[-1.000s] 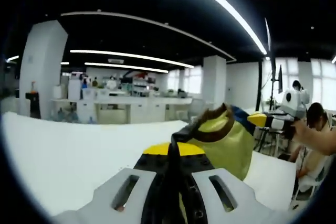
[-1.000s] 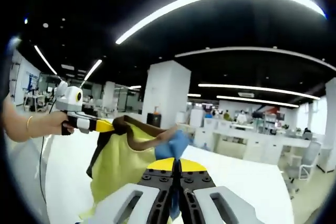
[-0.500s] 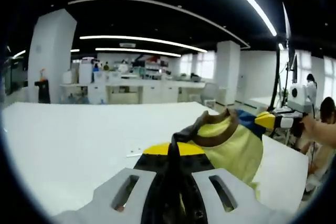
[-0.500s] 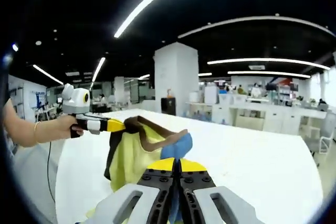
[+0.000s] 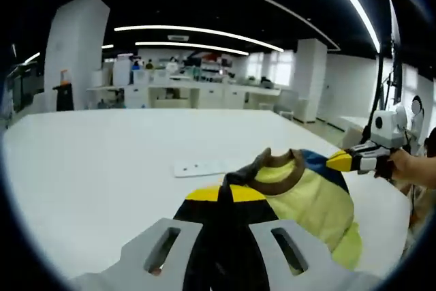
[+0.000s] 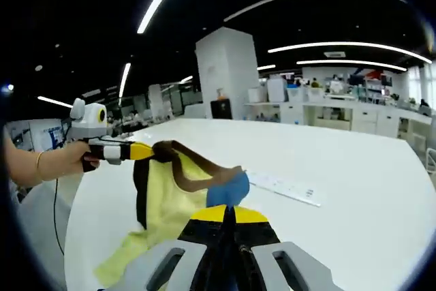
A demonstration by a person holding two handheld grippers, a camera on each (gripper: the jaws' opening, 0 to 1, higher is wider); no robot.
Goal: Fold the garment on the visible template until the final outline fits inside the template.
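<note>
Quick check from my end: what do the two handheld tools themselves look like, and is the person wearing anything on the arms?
Each tool has black jaws with yellow tips and pale grey slotted shells: left tool, right tool. Seen from the side in the right gripper view, the left one has a yellow-and-black body and a black cable hanging down. A thin bracelet sits on that wrist; no sleeves show.

- The left gripper view looks along its own closed jaws, low over the white table [image 5: 88, 168], close behind the garment [image 5: 306, 192], facing the far counters.
- The right gripper view sits equally close behind the garment [image 6: 167, 199], facing the white pillar [image 6: 228, 73].
- Both views share the garment, the table and each other's gripper.
</note>
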